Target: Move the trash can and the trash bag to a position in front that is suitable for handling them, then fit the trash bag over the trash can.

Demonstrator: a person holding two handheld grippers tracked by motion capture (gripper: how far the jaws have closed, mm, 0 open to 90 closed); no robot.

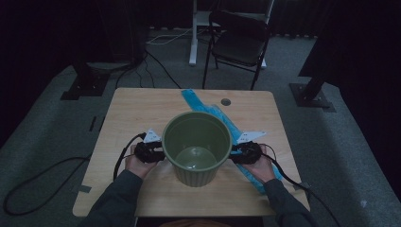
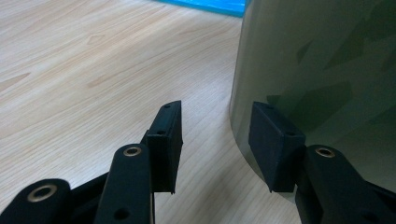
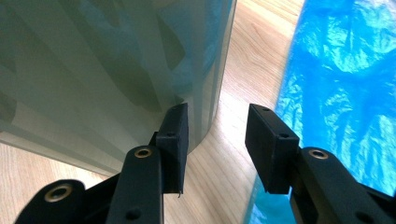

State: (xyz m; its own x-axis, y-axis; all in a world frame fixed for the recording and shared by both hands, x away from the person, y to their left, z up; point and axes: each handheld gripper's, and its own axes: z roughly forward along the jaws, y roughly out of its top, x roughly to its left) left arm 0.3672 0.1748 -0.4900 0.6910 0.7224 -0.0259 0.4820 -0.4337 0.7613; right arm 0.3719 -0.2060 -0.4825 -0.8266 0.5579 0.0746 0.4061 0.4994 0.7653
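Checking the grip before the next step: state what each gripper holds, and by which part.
Nothing is held. The left gripper and right gripper stand open beside the bin's wall, one on each side, with only the table between their jaws.

We look down from a fixed high view above the person's side of the light wooden table (image 1: 132,109), facing forward across it to a black folding chair (image 1: 239,45) on the grey carpet beyond, far enough to take in the whole tabletop. Our left gripper view sits low and very close, looking along its own black jaws at the bare wood and the side wall of the ribbed olive-green plastic bucket (image 2: 327,70). Our right gripper view is equally near, facing the bucket's opposite wall and the crinkled blue plastic sheet (image 3: 345,70). All three views share the bucket and the tabletop; high and right views also share the blue sheet.
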